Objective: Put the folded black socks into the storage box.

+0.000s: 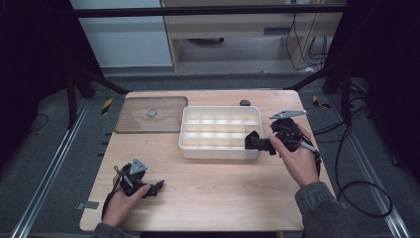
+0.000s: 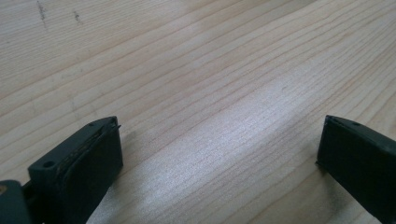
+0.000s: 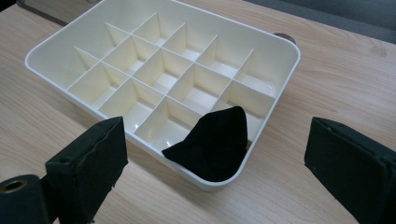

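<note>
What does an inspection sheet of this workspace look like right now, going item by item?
Surface: pale wooden table, bare in front.
Job's things: cream plastic divided tray; black cloth piece sticks up out of a corner compartment.
Clutter: clear flat lid with round knob; small dark round object behind the tray.
Grippers: left tongs open over bare wood; right tongs open, pads clear of the cloth.
Cables: black cable trails right.
Surroundings: dark frame, grey floor.
</note>
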### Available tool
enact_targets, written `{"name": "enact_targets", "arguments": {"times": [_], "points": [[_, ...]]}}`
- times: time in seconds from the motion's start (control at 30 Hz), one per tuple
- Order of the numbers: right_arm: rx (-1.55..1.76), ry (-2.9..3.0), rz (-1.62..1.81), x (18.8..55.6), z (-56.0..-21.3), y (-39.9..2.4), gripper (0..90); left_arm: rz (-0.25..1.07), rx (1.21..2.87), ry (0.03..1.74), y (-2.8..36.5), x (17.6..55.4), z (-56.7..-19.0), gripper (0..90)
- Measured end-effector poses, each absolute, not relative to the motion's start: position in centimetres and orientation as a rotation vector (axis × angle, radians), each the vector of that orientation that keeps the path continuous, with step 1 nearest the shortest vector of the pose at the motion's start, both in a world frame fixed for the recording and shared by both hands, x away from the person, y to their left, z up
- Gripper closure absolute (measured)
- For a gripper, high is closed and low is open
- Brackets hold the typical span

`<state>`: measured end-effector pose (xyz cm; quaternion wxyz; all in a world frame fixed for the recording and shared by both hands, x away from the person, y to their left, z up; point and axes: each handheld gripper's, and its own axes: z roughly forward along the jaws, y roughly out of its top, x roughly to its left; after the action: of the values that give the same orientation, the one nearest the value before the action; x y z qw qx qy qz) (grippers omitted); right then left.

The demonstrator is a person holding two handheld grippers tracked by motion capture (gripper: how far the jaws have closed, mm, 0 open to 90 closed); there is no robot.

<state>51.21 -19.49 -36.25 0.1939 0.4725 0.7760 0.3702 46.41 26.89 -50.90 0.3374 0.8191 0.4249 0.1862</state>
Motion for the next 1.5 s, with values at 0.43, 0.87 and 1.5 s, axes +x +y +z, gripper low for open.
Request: {"name": "enact_targets", "arguments": {"times": [0.43,0.87,1.5], "points": [[1.327,2.142,1.041,50.4,-36.6,-20.7,9.3,0.486,2.139,1.105,26.9,46.4,-50.9,0.0],[1.308,2.110,1.064,49.3,-38.4,-22.4,13.1,0.486,2.138,1.105,26.8,46.4,-50.9,0.0],[1.366,2.102,1.055,47.1,-43.1,-25.6,17.1,0.487,2.140,1.102,26.8,46.4,-50.9,0.0]]}}
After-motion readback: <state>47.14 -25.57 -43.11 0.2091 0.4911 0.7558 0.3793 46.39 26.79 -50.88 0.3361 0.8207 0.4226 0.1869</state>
